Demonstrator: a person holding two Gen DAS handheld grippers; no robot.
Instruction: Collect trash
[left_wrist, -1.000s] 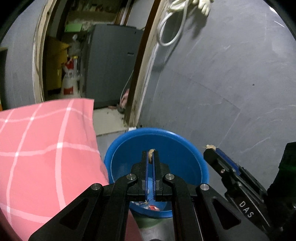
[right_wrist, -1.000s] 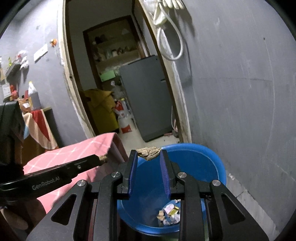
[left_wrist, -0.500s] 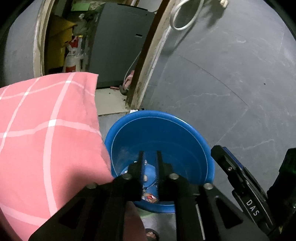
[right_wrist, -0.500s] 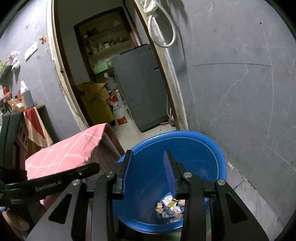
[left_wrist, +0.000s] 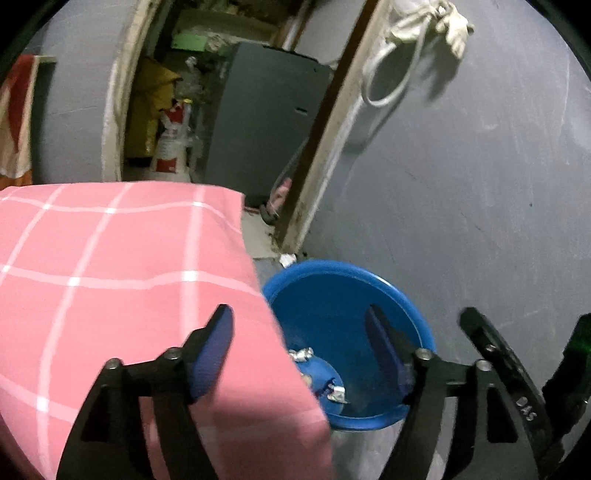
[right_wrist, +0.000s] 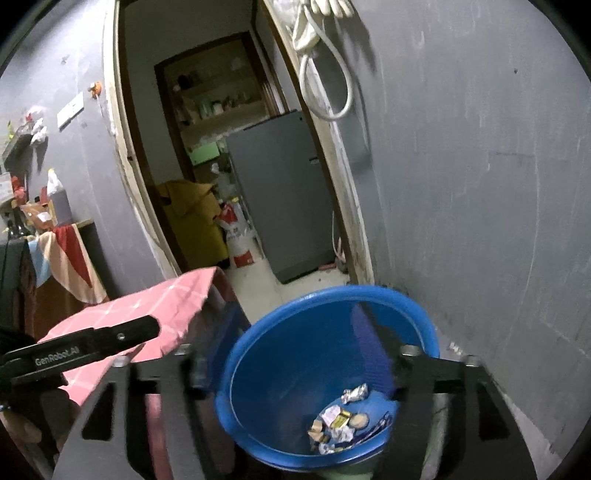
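A blue plastic basin (left_wrist: 332, 291) stands on the floor against the grey wall, with several crumpled wrappers (left_wrist: 300, 355) lying in its bottom. My left gripper (left_wrist: 301, 347) hovers over the basin's left rim and the pink checked cloth (left_wrist: 110, 277). Its jaws are opening wide and hold nothing. In the right wrist view the basin (right_wrist: 406, 300) is right below, with the trash pile (right_wrist: 340, 417) inside. My right gripper (right_wrist: 291, 350) hangs above it, blurred, its jaws opening with nothing between them. Each gripper shows in the other's view, the right gripper (left_wrist: 495, 365) and the left gripper (right_wrist: 92, 343).
The pink cloth (right_wrist: 166, 306) covers a table left of the basin. Behind is a doorway with a grey fridge (right_wrist: 280, 192), yellow bundles and a red-and-white sack (right_wrist: 236, 232). A white cable (left_wrist: 388, 77) hangs on the wall (left_wrist: 461, 184) to the right.
Both grippers were shut on small scraps over the basin. Their jaws have spread wide and the scraps are gone from them. The left gripper has shifted left over the cloth's edge.
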